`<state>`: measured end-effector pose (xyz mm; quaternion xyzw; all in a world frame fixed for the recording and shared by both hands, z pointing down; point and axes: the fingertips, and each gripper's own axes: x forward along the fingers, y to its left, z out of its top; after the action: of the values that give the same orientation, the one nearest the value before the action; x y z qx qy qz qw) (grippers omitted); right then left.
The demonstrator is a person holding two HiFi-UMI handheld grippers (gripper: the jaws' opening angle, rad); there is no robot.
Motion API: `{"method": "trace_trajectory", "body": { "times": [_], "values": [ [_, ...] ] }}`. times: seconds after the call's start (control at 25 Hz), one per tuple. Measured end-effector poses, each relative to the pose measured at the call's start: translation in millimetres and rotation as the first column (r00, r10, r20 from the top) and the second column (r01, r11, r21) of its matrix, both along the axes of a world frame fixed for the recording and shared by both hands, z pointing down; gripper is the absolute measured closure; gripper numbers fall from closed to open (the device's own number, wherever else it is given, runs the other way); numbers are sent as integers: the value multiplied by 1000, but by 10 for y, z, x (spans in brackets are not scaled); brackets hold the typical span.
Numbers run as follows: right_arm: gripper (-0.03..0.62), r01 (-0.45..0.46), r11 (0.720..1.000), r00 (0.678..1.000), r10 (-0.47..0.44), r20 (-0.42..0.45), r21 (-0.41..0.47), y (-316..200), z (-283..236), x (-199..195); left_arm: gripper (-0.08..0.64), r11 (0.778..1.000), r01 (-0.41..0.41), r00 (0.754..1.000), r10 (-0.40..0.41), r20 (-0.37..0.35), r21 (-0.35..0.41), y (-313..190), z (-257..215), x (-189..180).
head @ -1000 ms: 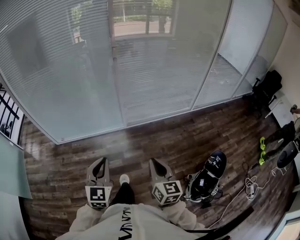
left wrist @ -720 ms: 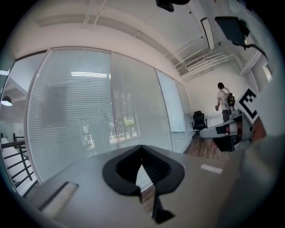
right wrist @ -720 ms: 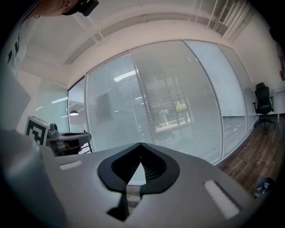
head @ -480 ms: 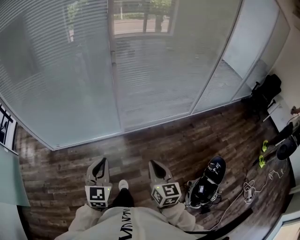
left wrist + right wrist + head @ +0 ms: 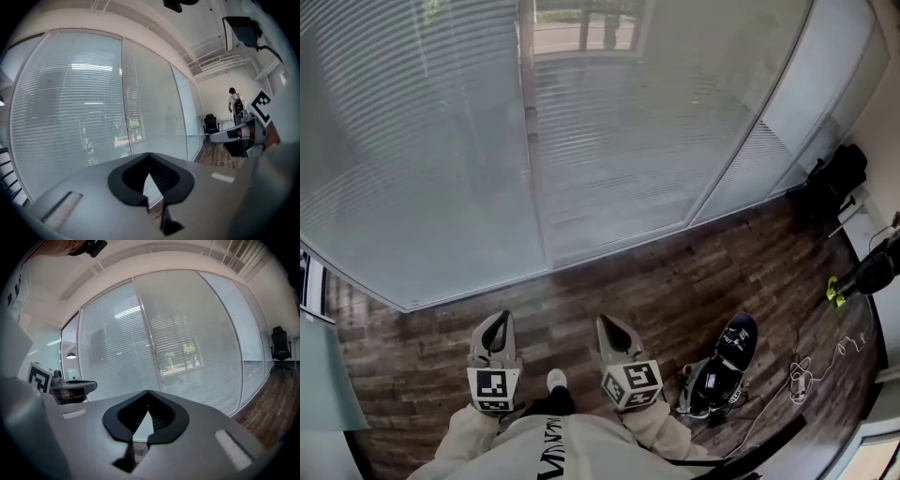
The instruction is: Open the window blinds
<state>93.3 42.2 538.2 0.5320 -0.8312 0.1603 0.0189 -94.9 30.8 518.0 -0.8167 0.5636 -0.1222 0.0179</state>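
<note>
Head view: the left gripper and right gripper, jaws closed on nothing, point at the lowered window blinds across a wooden floor.

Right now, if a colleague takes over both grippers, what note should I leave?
Left gripper: fingers shut, nothing held.
Right gripper: fingers shut, nothing held.
Both low in front of the body, over the wooden floor, short of the glass wall.
Window blinds: down across the panels ahead, untouched.
Done: nothing yet.
Left: step to the glass, find the control (a small fitting on the frame post may be it, I cannot tell), open the blinds.
</note>
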Motion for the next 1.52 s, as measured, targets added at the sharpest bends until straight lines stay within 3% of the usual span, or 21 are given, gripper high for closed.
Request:
{"method": "trace_trajectory", "body": {
  "times": [0.76, 1.52],
  "values": [
    [591, 18, 1000, 999, -18, -44, -4, -745, -52, -421, 560, 1000, 26, 999, -26, -43, -5, -693, 49, -427],
    [591, 66, 998, 996, -65, -56, 7, -1416, -90, -528, 560, 997, 76, 995, -76, -59, 7, -1219, 27, -495]
  ]
}}
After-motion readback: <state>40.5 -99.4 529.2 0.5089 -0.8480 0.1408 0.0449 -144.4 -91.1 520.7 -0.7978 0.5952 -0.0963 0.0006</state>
